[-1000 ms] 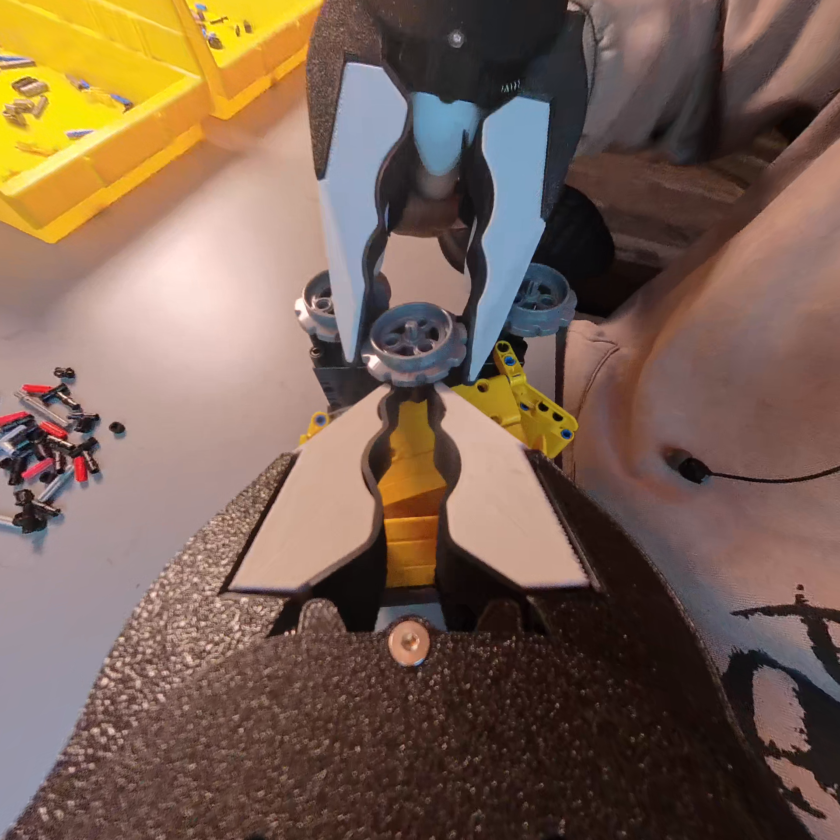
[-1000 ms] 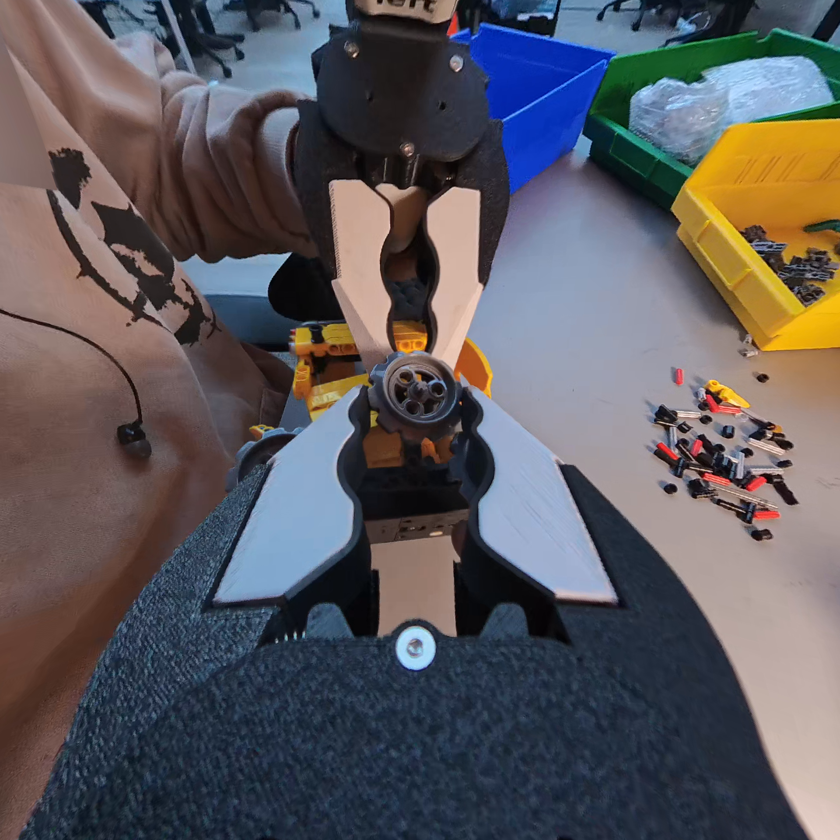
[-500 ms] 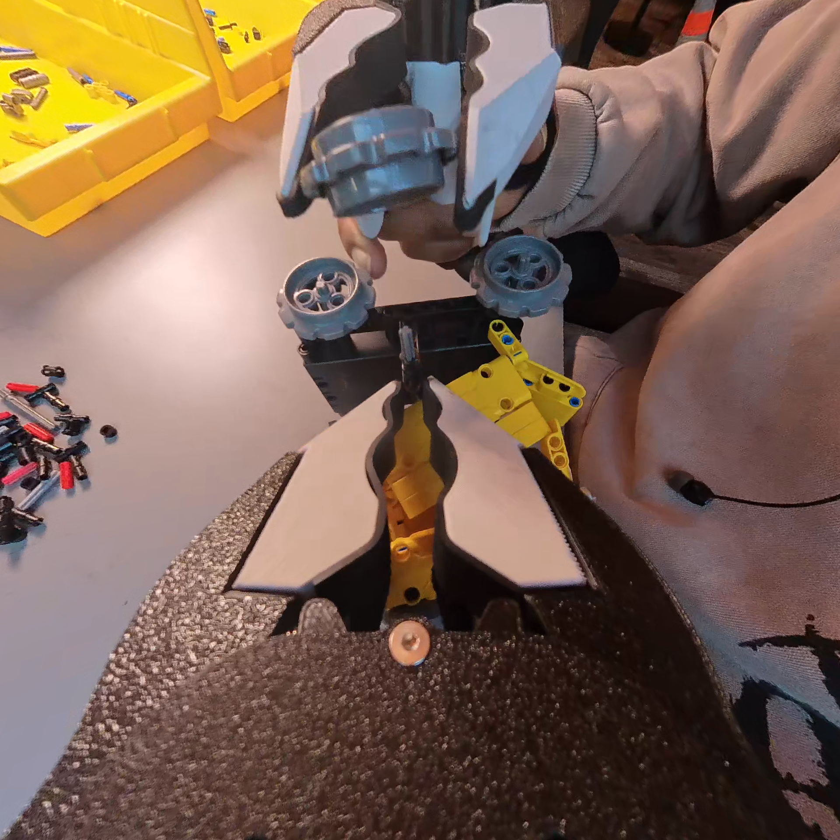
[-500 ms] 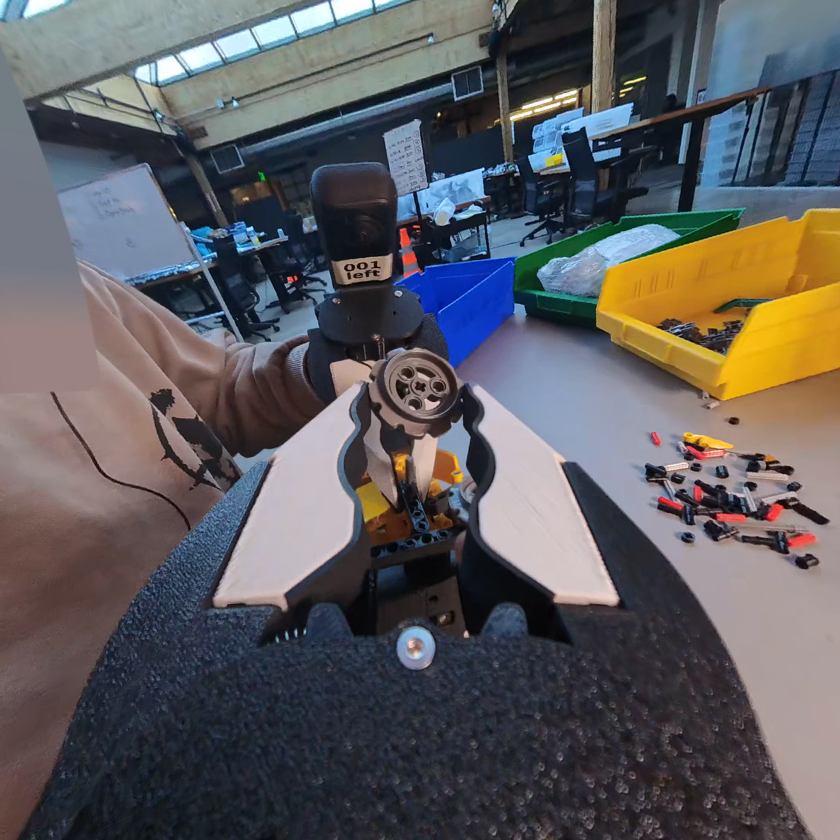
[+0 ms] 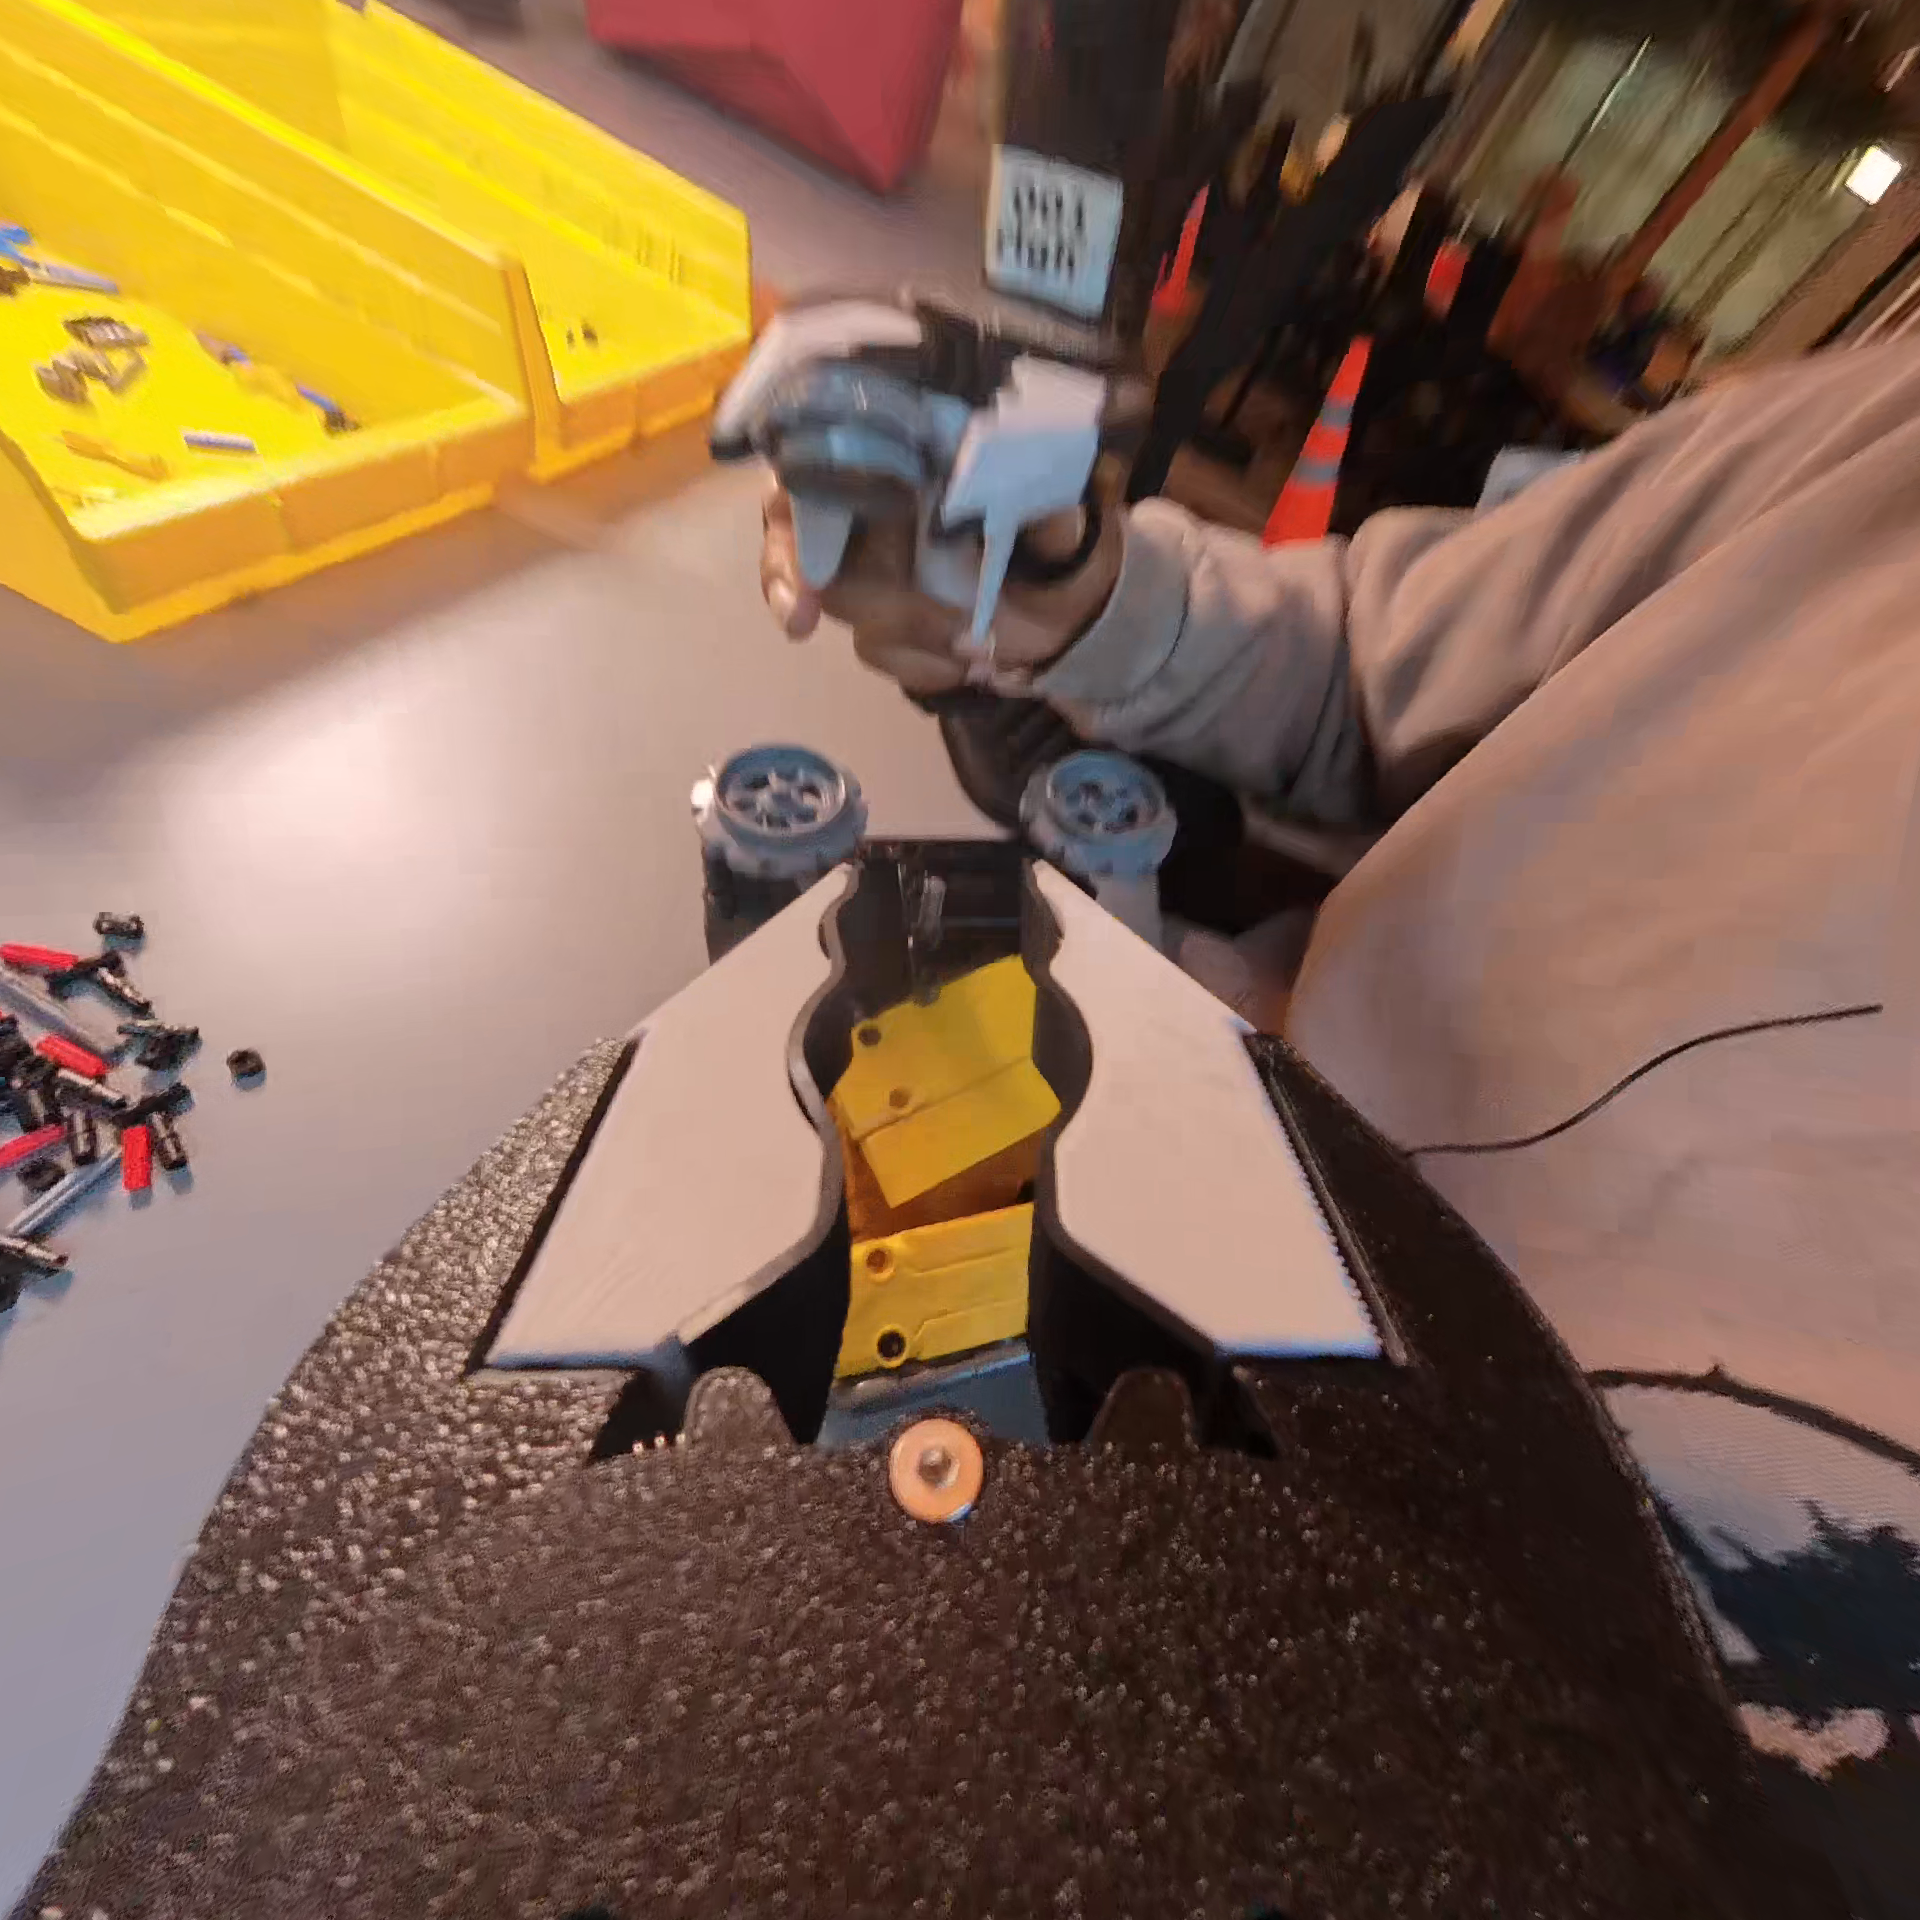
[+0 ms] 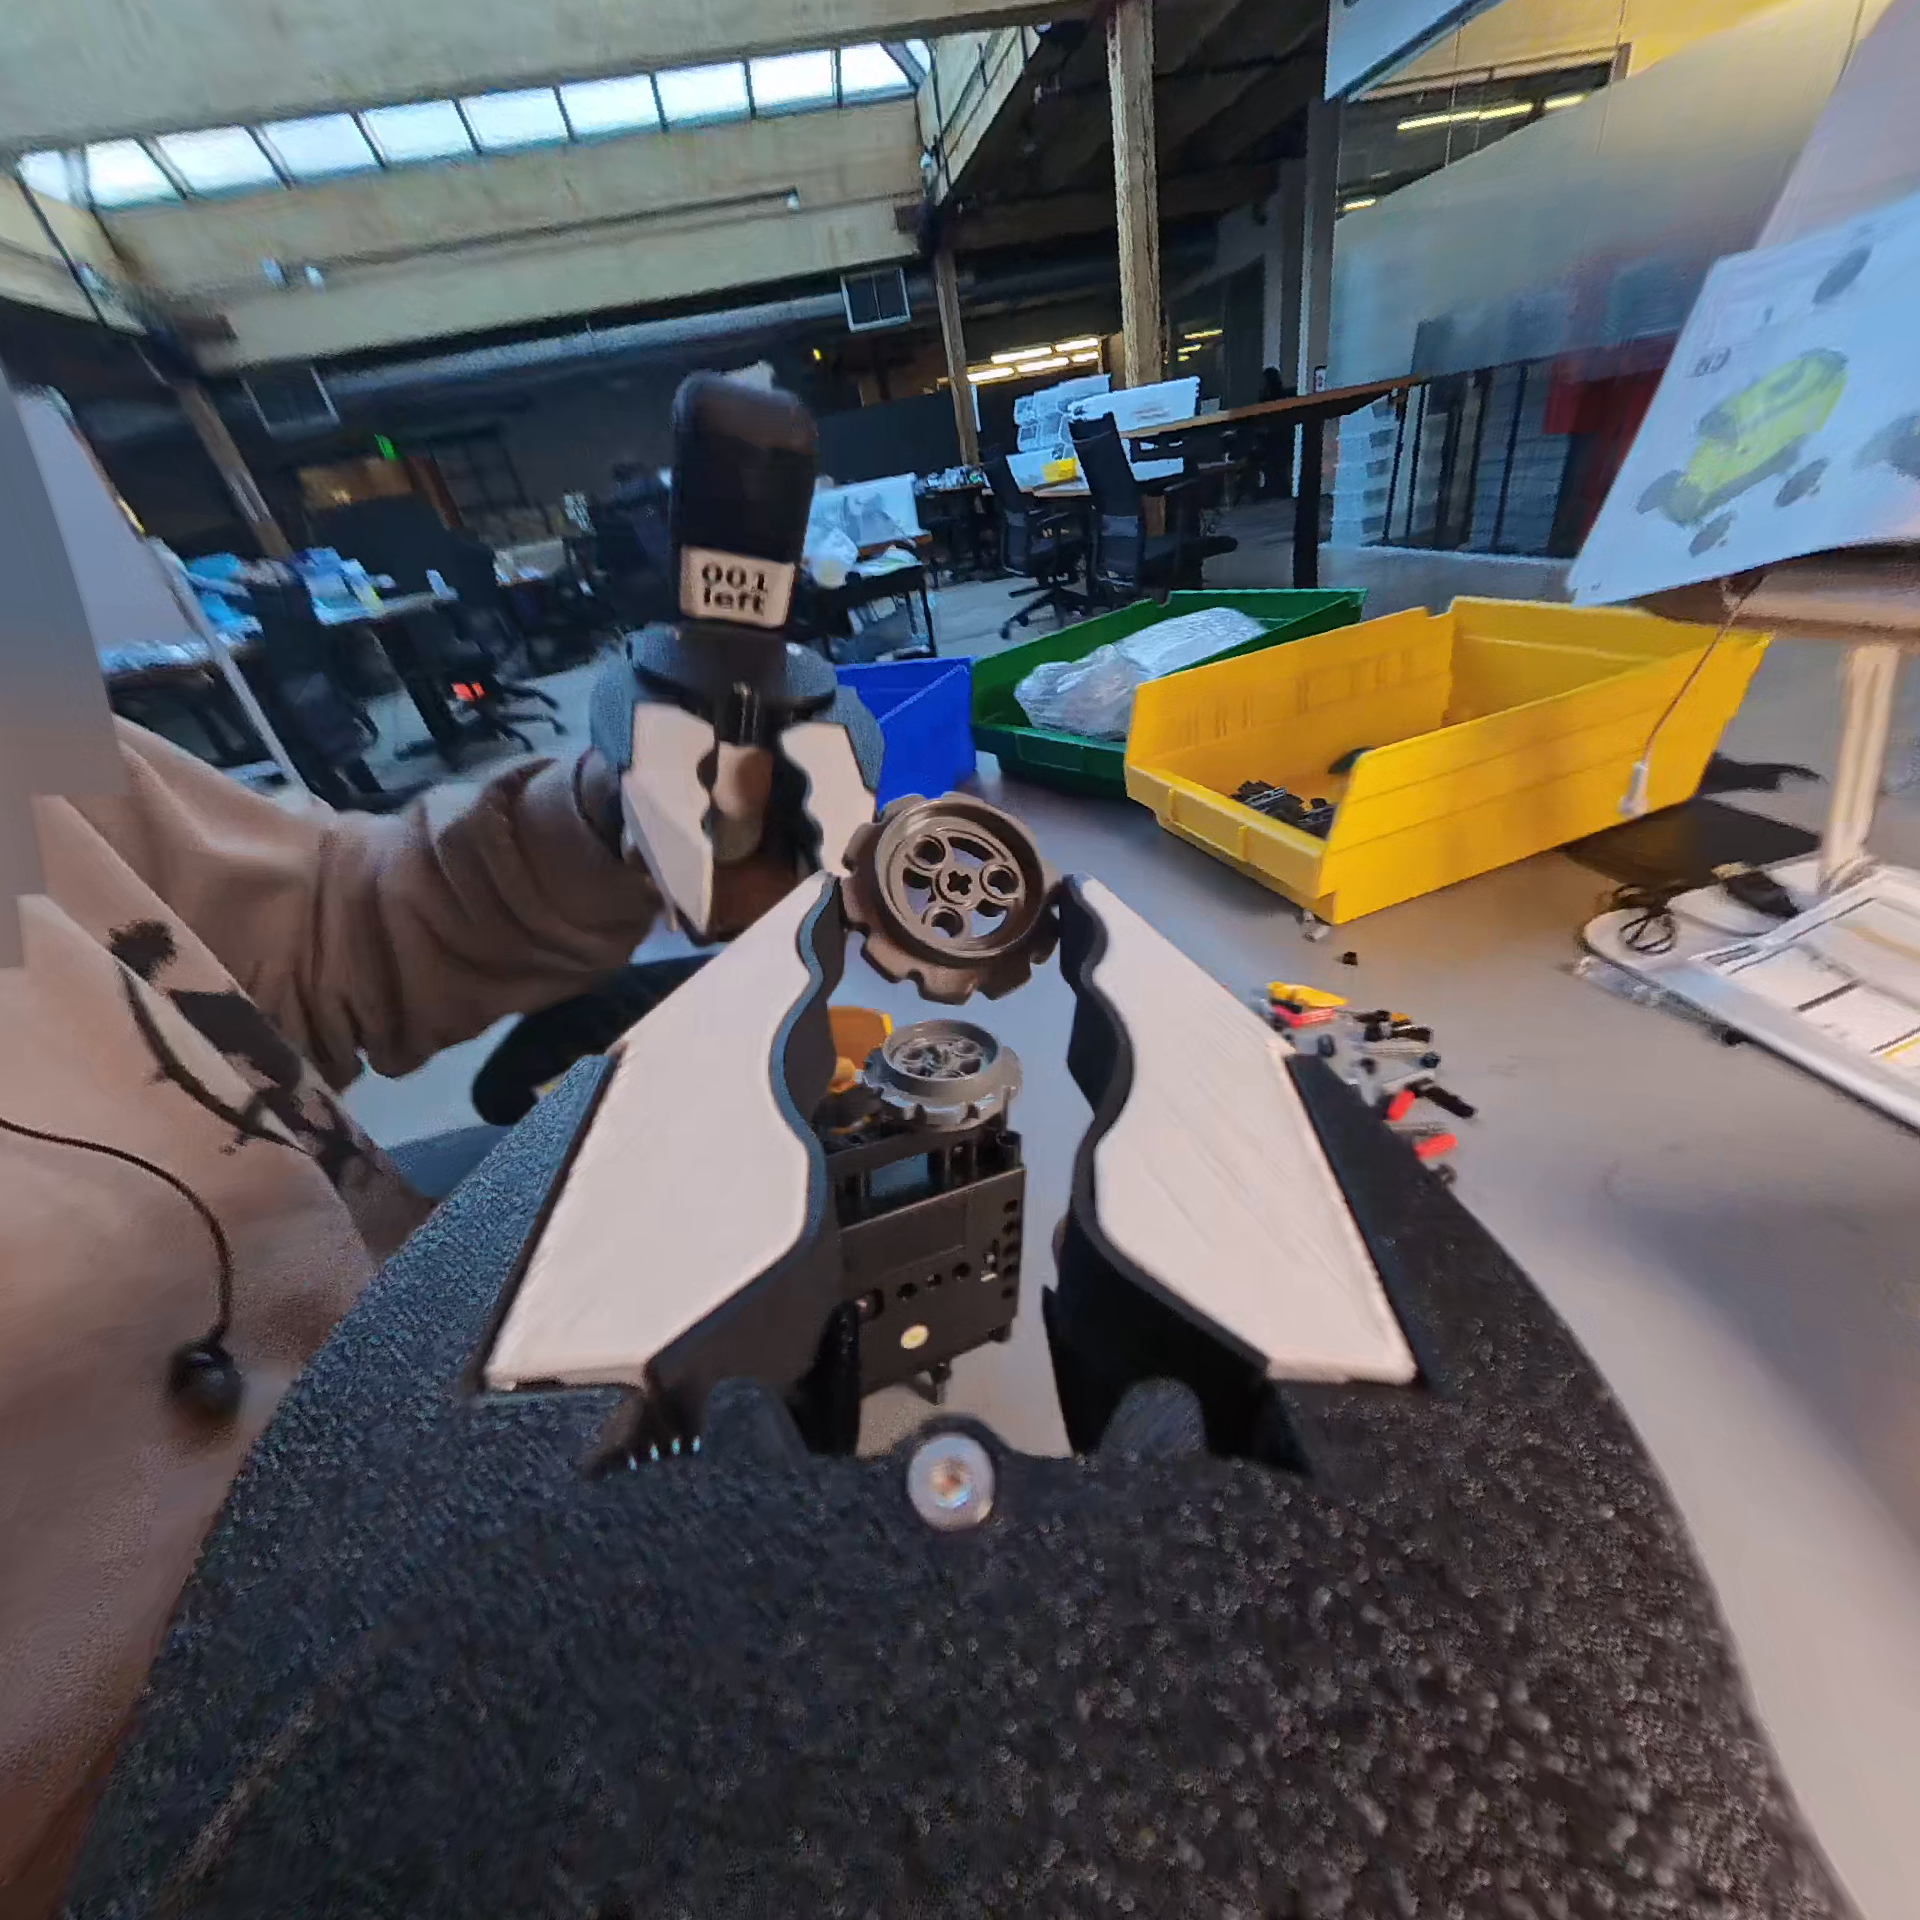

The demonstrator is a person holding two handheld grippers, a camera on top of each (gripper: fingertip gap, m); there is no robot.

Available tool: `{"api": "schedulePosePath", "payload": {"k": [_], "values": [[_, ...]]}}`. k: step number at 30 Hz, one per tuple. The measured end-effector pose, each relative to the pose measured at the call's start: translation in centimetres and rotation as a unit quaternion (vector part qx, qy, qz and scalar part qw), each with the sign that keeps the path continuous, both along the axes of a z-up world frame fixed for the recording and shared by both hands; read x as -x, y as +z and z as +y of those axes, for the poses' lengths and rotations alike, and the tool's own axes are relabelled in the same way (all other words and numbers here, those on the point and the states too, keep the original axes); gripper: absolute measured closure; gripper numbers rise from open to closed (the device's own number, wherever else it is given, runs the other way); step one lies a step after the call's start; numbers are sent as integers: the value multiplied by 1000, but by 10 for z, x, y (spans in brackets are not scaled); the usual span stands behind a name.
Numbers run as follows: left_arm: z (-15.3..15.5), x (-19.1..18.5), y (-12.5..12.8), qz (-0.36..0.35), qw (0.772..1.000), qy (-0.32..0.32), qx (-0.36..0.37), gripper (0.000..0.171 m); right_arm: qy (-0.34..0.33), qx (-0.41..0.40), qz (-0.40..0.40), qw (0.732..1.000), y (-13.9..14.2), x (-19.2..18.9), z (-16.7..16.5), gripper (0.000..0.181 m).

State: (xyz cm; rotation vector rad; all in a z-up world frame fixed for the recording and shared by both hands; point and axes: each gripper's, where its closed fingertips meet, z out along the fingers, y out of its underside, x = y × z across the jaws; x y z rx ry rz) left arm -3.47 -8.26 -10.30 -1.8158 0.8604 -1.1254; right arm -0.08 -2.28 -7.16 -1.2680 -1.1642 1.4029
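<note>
Showed the right gripper (image 6: pixel 951 883) closed on a loose dark grey wheel (image 6: pixel 956 904), pinched by its toothed rim between the two fingertips, hub face turned toward the camera and axle hole running along the line of sight. Placed that wheel raised off the bench (image 6: pixel 1558 1195), straight above a black and yellow brick-built model (image 6: pixel 925 1226) that sat at 6 o'clock from it, down in the gap between the fingers. Showed a mounted wheel (image 6: pixel 940 1070) on the model's top, just under the held one and clear of it. Put the left gripper (image 6: pixel 743 821) at 10 o'clock from the held wheel, farther off, fingers pointing down, moderately parted with nothing between them. From the left wrist view, showed the left gripper (image 5: pixel 940 873) over the model's yellow body (image 5: pixel 935 1091) with a narrow gap either side, apparently not clamping it, and two more mounted wheels (image 5: pixel 779 800) beyond the tips at 11 and 1 o'clock. Caught the right gripper (image 5: pixel 904 447) there at 12 o'clock, high and smeared by motion blur. Left unclear whether the model rested on the bench or on the person's lap, and hid the bare axle behind the fingers. Noted loose pins (image 6: pixel 1361 1049) at 3 o'clock, a yellow bin (image 6: pixel 1434 748) at 2 o'clock, and an instruction sheet (image 6: pixel 1766 436) beyond it.
</note>
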Motion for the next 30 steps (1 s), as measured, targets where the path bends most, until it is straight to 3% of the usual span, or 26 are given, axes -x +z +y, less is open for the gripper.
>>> {"api": "schedulePosePath", "payload": {"k": [5, 9, 13, 15, 17, 19, 21, 24, 27, 30], "values": [[20, 0, 38, -165, 982, 33, 85, 137, -25, -221, -62, 973, -3, 28, -20, 142], [26, -5, 47, -192, 975, 36, 106, 143, -24, -294, -78, 952, 4, 51, -31, 142], [21, 4, 46, -156, 984, 60, 63, 155, -27, -324, -83, 942, 6, 57, -33, 140], [18, 18, 50, -143, 986, 84, 32, 157, -11, -299, -73, 951, 7, 55, -37, 124], [16, 46, 52, -105, 985, 135, -8, 158, 2, -251, -87, 964, 2, 48, -31, 108], [16, 93, 43, -15, 974, 222, -53, 158, 1, -214, -88, 973, 1, 35, -21, 109], [13, 162, 29, 108, 932, 336, -84, 157, -2, -191, -92, 977, -1, 19, -11, 113], [-14, 271, 10, 233, 843, 480, -68, 157, 6, -172, -114, 978, -12, -2, -5, 122], [-50, 356, -4, 278, 765, 580, -32, 157, 0, -170, -126, 977, -20, -13, -3, 125], [-78, 406, -28, 282, 724, 629, 17, 156, 1, -158, -123, 980, -22, -16, -5, 127]]}}
